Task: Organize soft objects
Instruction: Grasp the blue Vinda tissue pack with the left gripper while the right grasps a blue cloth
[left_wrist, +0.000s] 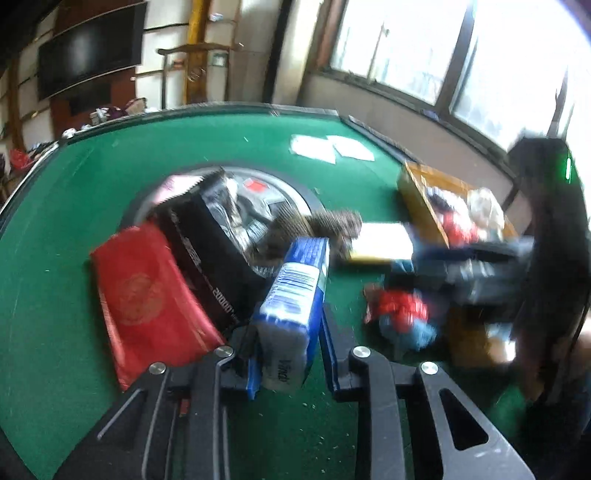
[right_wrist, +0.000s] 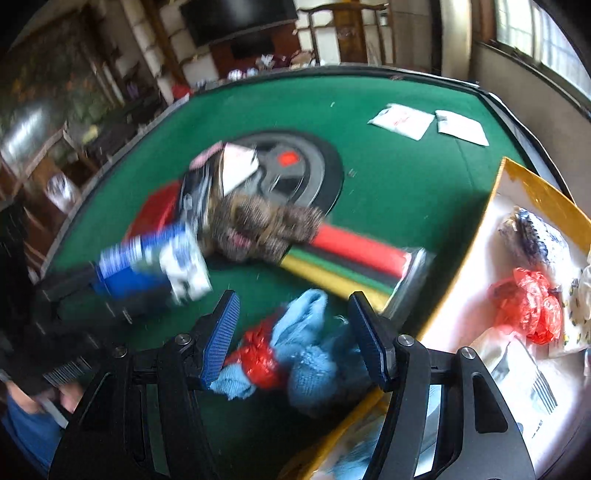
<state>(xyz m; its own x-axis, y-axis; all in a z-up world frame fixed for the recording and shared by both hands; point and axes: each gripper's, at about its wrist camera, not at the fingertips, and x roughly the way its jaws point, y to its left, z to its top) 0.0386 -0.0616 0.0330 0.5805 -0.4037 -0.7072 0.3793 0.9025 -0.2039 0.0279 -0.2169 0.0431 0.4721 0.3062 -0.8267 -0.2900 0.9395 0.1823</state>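
Green felt worktop (left_wrist: 92, 177), round dark hub at its centre, windows upper right, dark screen upper left. Clutter mid-frame: red pouch (left_wrist: 147, 295), black foil bag (left_wrist: 210, 251), brown furry toy (right_wrist: 258, 229), striped red/green/yellow roll (right_wrist: 351, 258).

Left claw (left_wrist: 288, 332) was closed on a blue-and-white tissue pack (left_wrist: 295, 295); both blue pads pressed its lower sides. The pack sat bottom centre of the left view, its long axis running from the jaws up and slightly right, far end toward the furry toy. In the right view the same pack appeared at left centre, blurred.

Right claw (right_wrist: 295, 332) was about half open, holding nothing. A blue knitted piece with red plastic bag (right_wrist: 280, 350) lay between its fingers on the felt, pads not touching it. Long axis hard to call: crumpled, roughly across the jaw gap.

Yellow-rimmed box (right_wrist: 532, 188) at the right edge already held soft items, so probably the drop target.

Advice for the step: grip was low on the pack, so the free end could sag or swing; carry it slowly, keep squeeze light since it deforms, lift clear of the black bag before heading to the box. Keep the two claws apart near the box rim.
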